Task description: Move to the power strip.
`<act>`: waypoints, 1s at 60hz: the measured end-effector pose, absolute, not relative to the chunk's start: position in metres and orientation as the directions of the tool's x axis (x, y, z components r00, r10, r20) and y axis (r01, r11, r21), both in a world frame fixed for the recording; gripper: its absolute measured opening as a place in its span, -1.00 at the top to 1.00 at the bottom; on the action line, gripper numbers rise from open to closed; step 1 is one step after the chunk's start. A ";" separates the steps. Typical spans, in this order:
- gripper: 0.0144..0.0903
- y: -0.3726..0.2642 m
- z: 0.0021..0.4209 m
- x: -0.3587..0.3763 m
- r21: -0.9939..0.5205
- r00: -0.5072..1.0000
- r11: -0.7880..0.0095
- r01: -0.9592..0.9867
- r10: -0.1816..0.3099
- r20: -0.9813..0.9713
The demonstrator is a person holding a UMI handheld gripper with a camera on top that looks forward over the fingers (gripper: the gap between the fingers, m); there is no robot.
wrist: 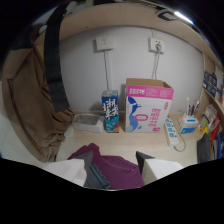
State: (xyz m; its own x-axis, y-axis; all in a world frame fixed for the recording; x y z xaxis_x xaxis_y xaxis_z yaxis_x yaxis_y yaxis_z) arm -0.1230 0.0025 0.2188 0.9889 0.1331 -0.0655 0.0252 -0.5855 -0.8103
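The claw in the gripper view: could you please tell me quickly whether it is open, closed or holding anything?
Claw: open, holding nothing; purple cloth shows through the gap between its fingers.

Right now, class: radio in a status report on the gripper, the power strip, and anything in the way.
Gripper open, empty, over purple cloth. Power strip ahead, beside pink-and-white box, untouched. Path across desk looks open.

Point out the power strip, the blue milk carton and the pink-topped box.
power strip (173,134): gripper view, middle of its white body.
blue milk carton (110,112): gripper view, centre of its front face.
pink-topped box (147,111): gripper view, middle of its printed front.
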 end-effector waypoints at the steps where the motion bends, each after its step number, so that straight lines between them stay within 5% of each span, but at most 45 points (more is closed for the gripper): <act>1: -0.91 0.002 0.218 -0.122 -0.810 0.989 -0.586 0.025 0.132 -0.065; 21: -0.91 0.003 0.191 -0.058 -0.813 0.991 -0.581 0.040 0.129 -0.043; 45: -0.91 0.019 0.115 0.114 -0.786 1.000 -0.618 0.011 0.000 0.013; 60: -0.92 0.085 0.085 0.169 -0.801 1.000 -0.599 -0.012 -0.022 0.002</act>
State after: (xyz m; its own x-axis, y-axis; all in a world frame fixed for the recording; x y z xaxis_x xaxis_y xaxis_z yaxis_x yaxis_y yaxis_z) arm 0.1685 0.0855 0.0846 0.9997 -0.0224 0.0016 -0.0121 -0.5985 -0.8010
